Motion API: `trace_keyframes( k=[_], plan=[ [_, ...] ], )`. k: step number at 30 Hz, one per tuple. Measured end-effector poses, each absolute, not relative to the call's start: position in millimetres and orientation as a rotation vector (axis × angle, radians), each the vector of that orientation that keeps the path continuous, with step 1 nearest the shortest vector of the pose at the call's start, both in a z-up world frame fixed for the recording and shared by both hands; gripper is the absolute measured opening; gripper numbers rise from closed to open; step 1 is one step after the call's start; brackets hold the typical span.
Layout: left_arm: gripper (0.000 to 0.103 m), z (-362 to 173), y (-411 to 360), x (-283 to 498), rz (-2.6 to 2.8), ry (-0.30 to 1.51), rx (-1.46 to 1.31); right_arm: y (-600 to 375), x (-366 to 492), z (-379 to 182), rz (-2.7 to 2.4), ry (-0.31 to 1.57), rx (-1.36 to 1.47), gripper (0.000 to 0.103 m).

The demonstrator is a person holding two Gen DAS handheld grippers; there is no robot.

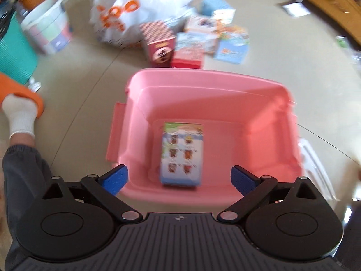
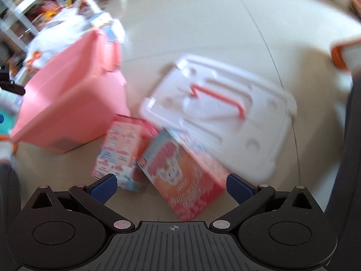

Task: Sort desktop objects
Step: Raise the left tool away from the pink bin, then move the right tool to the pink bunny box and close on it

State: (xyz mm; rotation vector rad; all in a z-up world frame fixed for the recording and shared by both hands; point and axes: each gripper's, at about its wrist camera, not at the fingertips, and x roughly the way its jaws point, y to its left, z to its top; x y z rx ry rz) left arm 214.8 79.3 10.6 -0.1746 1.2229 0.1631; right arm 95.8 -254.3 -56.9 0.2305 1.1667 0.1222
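The left gripper (image 1: pixel 179 179) hangs with its blue pads spread wide and nothing between them, poised above the near rim of the pink bin (image 1: pixel 266 117). Straight ahead of it and below, a blue box printed with small cartoon figures (image 1: pixel 182 153) lies flat on the bin's floor, close to the near wall. Beyond the bin's far rim, a red patterned box (image 1: pixel 158 43) and other picture boxes (image 1: pixel 225 38) sit in a loose cluster on the tiled floor (image 1: pixel 74 74), with a white plastic bag with orange print (image 1: pixel 140 6) behind them. Off to the gripper's left are a teal ribbed container (image 1: pixel 13 52) and the person's white-socked foot (image 1: pixel 20 115). The right gripper (image 2: pixel 171 187) is likewise spread apart and grasps nothing; a red and orange carton (image 2: pixel 187 180) lies tilted on the floor between its pads and just ahead. Touching that carton on the left stands a pink and blue box (image 2: pixel 121 149). Farther ahead to the right lies a white lid with a pink handle (image 2: pixel 225 108), and to the left the bin's outer wall rises.
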Motion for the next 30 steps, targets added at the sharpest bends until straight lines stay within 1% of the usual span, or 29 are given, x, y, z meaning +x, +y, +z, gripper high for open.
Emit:
trace_keyframes(
  k=[6,10,12,17,19,24,30],
  plan=[
    [0.100,17.4,54.3,139.7,0.084,1.017,-0.060,-253.9,97.2,-22.5,0.253,1.097,0.070,0.103],
    [0.101,10.7,41.7,95.7,0.094,0.856,-0.080,-249.6,91.5,-13.3,0.325,1.099,-0.069,0.103],
    [0.103,9.0,38.0,81.1,0.092,0.821,-0.115,-250.0,87.5,-12.6,0.337,1.101,-0.103,0.103],
    [0.103,-1.6,32.5,63.3,0.044,0.806,-0.223,-256.9,79.0,-15.4,0.327,1.069,-0.123,0.103],
    [0.103,-7.9,29.8,60.1,0.068,0.800,-0.244,-255.6,81.5,-20.3,0.330,1.085,-0.130,0.103],
    [0.103,-18.6,26.3,51.8,0.111,0.738,-0.223,-245.8,90.9,-35.3,0.351,1.114,-0.200,0.103],
    [0.103,-31.0,23.6,59.9,0.130,0.788,-0.174,-229.4,108.2,-58.9,0.395,1.139,-0.246,0.103]
  ],
)
